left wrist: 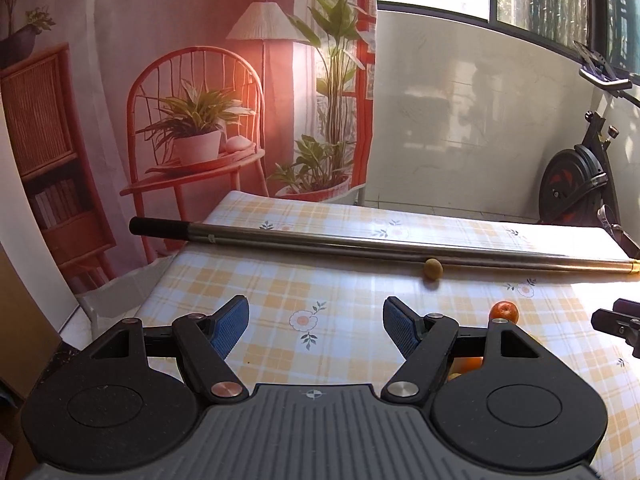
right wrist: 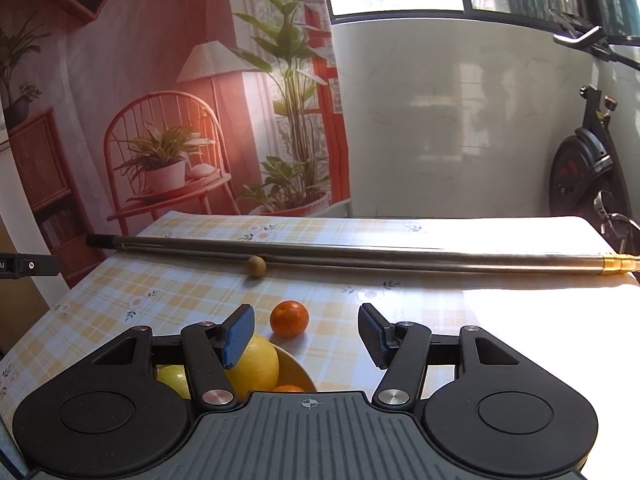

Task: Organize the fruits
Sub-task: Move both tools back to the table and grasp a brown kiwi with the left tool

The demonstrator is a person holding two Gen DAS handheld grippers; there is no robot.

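1. Now you are holding the right gripper [right wrist: 306, 330] with its jaws spread wide and nothing between them, over the bowl [right wrist: 298, 364].
2. Just beyond the bowl, the tangerine [right wrist: 289, 319] is sitting on the table [right wrist: 180, 292].
3. Your left gripper [left wrist: 316, 326] is hovering left of the bowl, also gaping and holding nothing.

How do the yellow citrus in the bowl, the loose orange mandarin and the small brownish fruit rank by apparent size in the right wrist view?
1. Yellow citrus, largest, though nearest the camera.
2. Orange mandarin.
3. Small brownish fruit, smallest, but also farthest away.
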